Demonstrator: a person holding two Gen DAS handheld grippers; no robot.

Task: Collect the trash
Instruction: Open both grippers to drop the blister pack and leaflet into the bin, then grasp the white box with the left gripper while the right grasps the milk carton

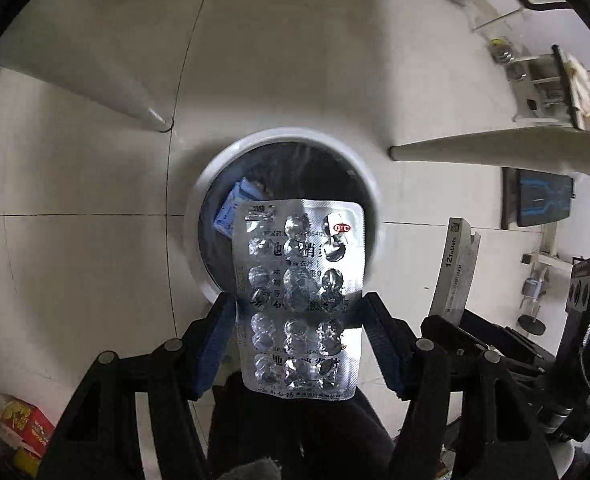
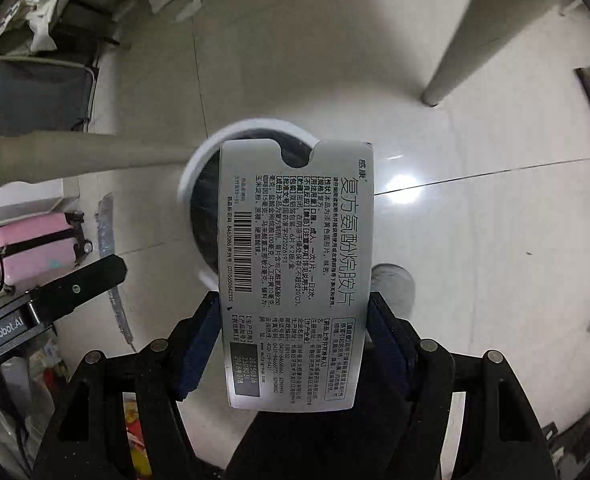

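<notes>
Left wrist: blister pack marked OTC, right: carton dated 20250826

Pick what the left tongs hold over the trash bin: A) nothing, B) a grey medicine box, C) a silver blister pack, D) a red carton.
C: the left tongs are clamped on a silver blister pack above the white-rimmed trash bin; the grey medicine box is in the right tongs.

Both wrist fisheyes look steeply down from close above, sharing the round white-rimmed dark-lined trash bin on the pale tiled floor.
</notes>
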